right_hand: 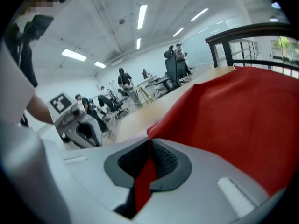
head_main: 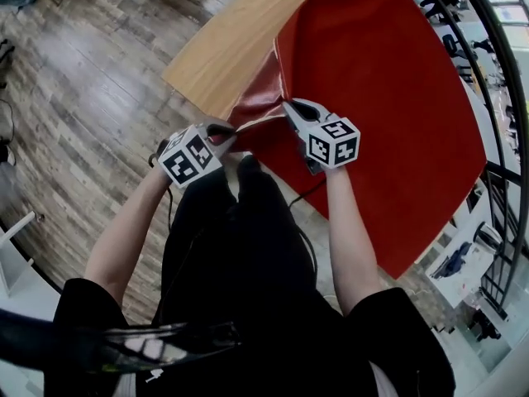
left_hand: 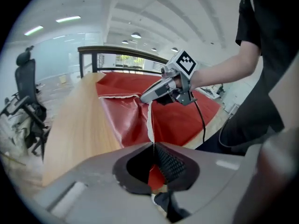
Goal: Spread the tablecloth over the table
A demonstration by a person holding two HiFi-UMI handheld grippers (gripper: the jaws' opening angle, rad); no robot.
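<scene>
Mostly under red tablecloth (head_main: 388, 98), the table (head_main: 223, 48), far end out of frame.

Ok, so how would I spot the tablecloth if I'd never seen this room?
Find the wooden table on the grey plank floor. The tablecloth is the big sheet lying over its right part, its near edge pinched by the left gripper and the right gripper. It is the only red thing there, with one folded-back part showing a shinier underside.
</scene>
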